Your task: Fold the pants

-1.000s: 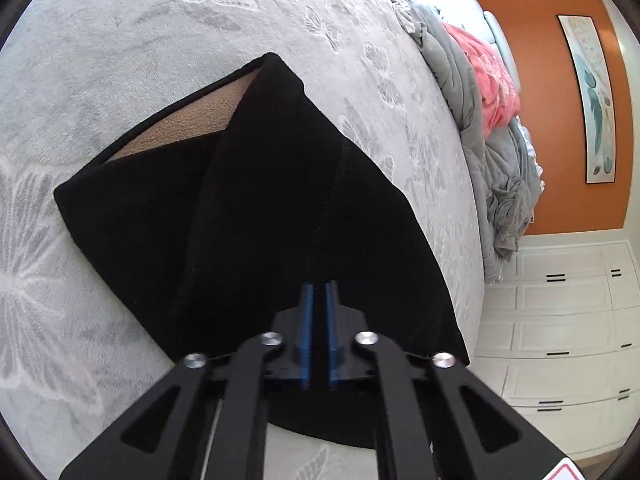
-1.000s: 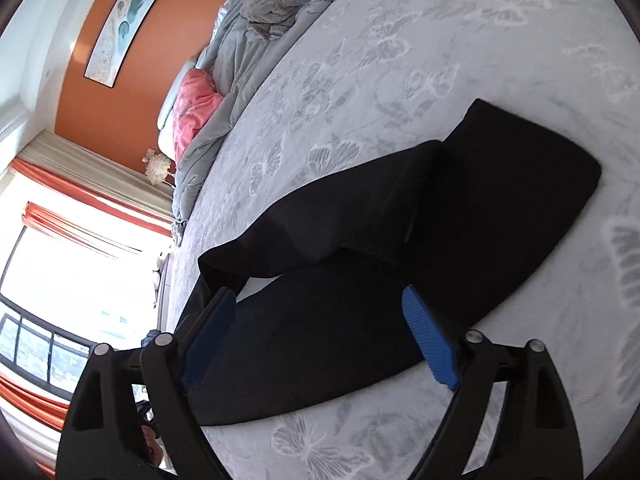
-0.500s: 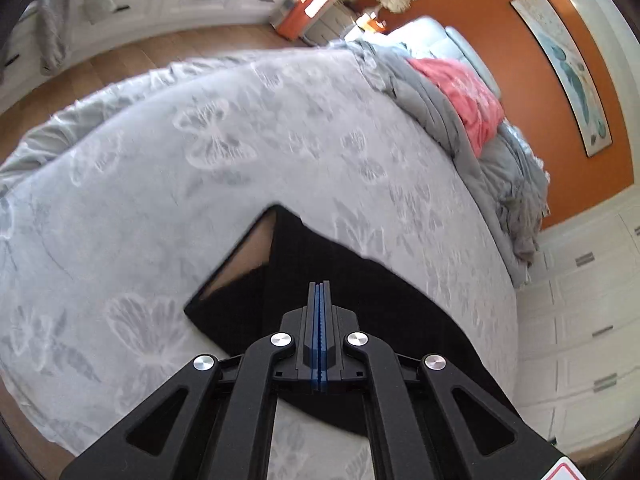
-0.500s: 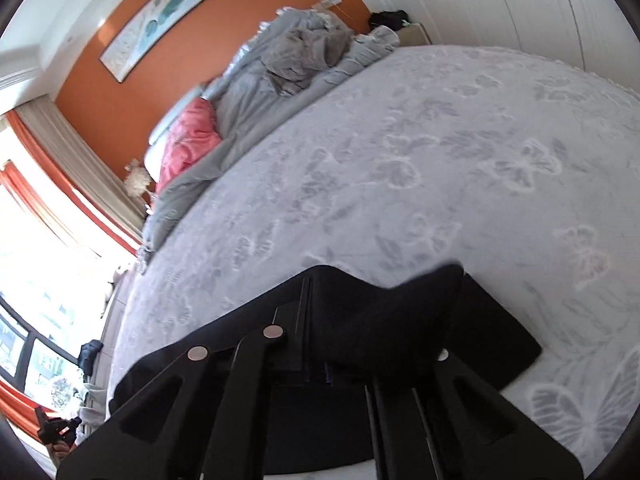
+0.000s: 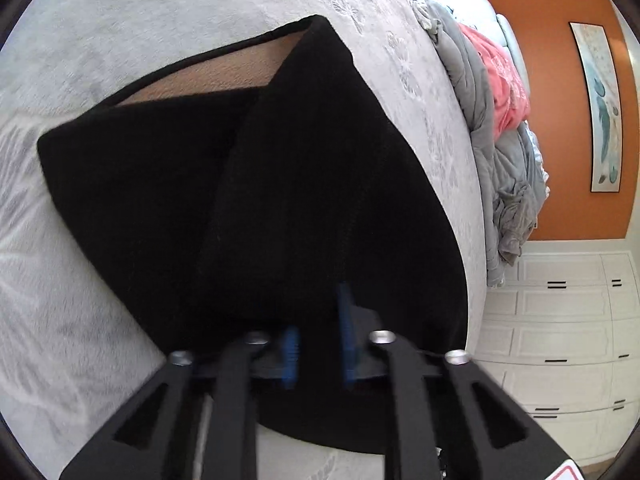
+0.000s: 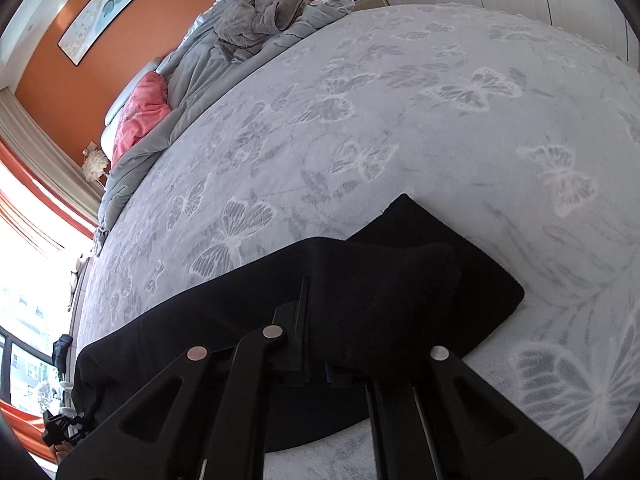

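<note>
You'll find no readable text, label, brand or number anywhere here; nothing in either view carries legible writing.

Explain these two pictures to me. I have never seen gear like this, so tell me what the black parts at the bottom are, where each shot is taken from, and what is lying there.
No robot here: a person holds a two-fingered claw in each hand, and a wide-angle camera on each looks forward along its fingers. That is why everything bulges.

One picture comes from the left claw, the other from the right claw. The black struts at the bottom are the claws themselves.

Both look at black pants, partly folded on a bed with a grey butterfly cover. Grey bedding and something pink lie at its far end.

The left claw's blue pads stand apart around the cloth's edge. The right claw appears shut on the pants, which drape over it.
</note>
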Available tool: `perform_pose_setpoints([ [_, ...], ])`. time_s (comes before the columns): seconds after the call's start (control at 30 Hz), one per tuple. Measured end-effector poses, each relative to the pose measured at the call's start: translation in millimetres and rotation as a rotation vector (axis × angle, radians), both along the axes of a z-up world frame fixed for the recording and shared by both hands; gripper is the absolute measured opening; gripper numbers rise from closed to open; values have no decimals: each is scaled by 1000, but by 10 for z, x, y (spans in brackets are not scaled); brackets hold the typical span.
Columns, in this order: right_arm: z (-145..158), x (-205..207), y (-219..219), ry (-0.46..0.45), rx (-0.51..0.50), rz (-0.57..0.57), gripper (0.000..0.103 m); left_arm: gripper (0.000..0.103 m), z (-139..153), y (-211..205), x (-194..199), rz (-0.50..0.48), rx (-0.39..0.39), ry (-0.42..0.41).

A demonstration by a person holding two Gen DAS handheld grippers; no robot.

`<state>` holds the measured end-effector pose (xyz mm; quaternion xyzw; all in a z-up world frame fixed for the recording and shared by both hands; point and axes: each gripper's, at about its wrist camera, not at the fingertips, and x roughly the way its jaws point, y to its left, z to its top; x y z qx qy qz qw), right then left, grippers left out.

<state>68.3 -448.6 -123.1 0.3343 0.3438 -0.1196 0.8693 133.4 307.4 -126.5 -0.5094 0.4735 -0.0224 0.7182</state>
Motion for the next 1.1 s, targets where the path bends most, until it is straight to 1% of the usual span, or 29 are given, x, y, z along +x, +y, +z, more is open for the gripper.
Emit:
perform_pose_setpoints([
  [0.03,-6,3,3,4,-9,-2,4,4,24,40,7,12,-8,-11],
  [0.07,-6,22,0,10,-11,1,4,4,91,68,-16,31,1,-19],
  [0.13,45,11,-12,3,-20,3,4,4,391,160,-75,45,23,-88],
  [0.2,279,-80,-30,-82,-29,18,4,4,791,299,-198,43,43,-174],
  [0.23,399,-138,-46,-135,-22,31,4,4,960,379,-281,39,54,-188],
  [0.27,495,-192,-50,-174,-25,49,4,4,1062,439,-346,25,65,-189],
  [0.3,533,-213,-44,-171,-66,64,4,4,1103,482,-397,17,102,-170],
  [0.33,468,-177,-50,-116,-105,74,4,4,1069,496,-433,6,170,-123],
  [0.37,301,-123,-98,-41,-90,86,4,4,951,495,-420,-12,221,-60],
  [0.4,95,-95,-156,20,-49,89,4,4,758,494,-408,-35,232,4],
  [0.43,-58,-106,-176,52,-33,84,4,4,546,485,-407,-47,245,68],
  [0.47,-183,-131,-175,72,-20,85,4,4,367,495,-417,-44,247,109],
  [0.5,-252,-164,-168,73,-7,83,4,4,216,502,-421,-43,236,129],
  [0.57,-321,-232,-182,60,23,75,4,4,118,500,-414,-38,250,121],
  [0.6,-322,-244,-210,53,45,67,4,4,124,479,-383,-38,265,117],
  [0.67,-256,-182,-259,57,79,49,4,4,227,423,-280,-45,297,114],
  [0.73,-45,28,-242,67,59,51,4,4,471,367,-65,-57,312,89],
  [0.77,176,163,-203,43,37,58,4,4,654,342,18,-59,312,56],
  [0.8,430,269,-142,-9,15,67,4,4,890,299,108,-63,314,9],
  [0.87,1026,368,-26,-173,-21,99,4,4,1364,236,276,-71,324,-105],
  [0.93,1427,339,57,-265,-90,117,4,4,1703,203,300,-80,358,-184],
  [0.97,1509,270,60,-283,-131,112,4,4,1776,196,271,-82,378,-203],
  [1.0,1483,203,24,-282,-141,103,4,4,1762,221,217,-84,398,-209],
  [1.03,1353,130,-54,-265,-124,91,4,4,1675,245,162,-90,410,-195],
  [1.07,1151,66,-140,-226,-106,78,4,4,1504,279,124,-101,418,-158],
  [1.1,842,24,-245,-159,-81,69,4,4,1245,314,90,-115,427,-104],
])
